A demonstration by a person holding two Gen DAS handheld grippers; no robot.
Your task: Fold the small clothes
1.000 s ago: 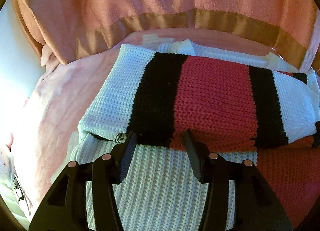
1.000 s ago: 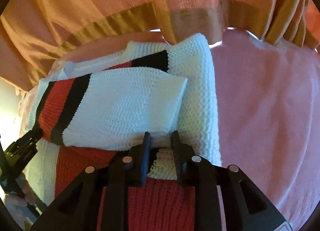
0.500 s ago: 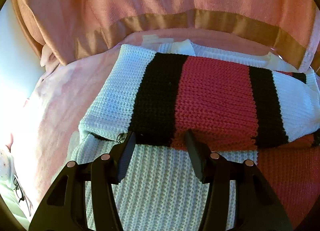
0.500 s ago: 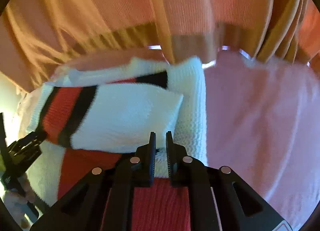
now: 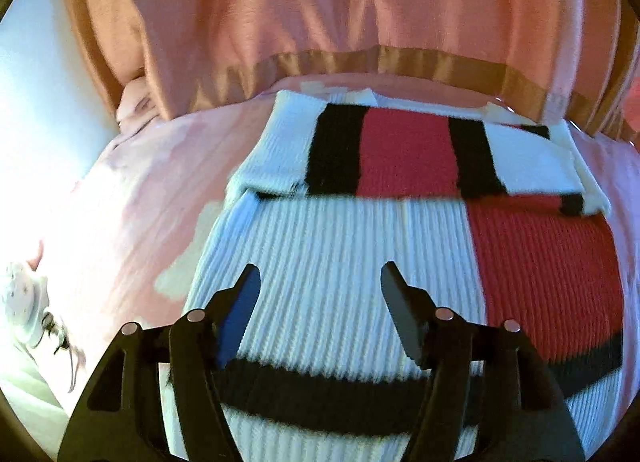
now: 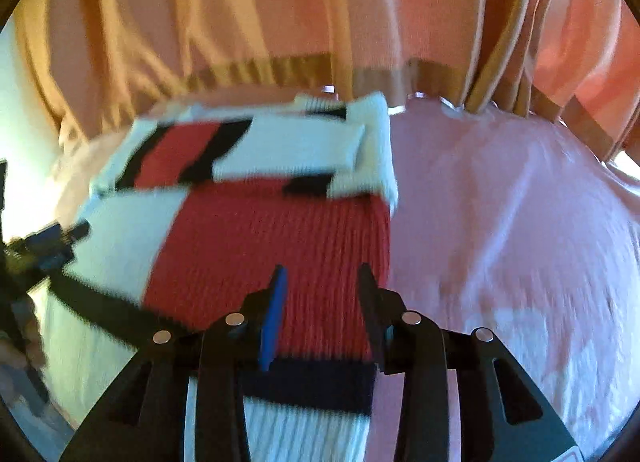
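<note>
The striped sweater [image 5: 400, 246] lies on the pink bedsheet [image 6: 520, 222], sleeves folded across. Left gripper [image 5: 320, 282] and right gripper [image 6: 320, 282] (both just opened, empty) hover above, probably retreating toward its hem.

A bed covered with a pink sheet [image 6: 500, 222]. A knitted sweater [image 5: 340, 262] in white, red and black blocks lies flat on it, its far part folded over. An orange curtain's [image 5: 320, 14] hem rests on the sheet's far edge.
</note>
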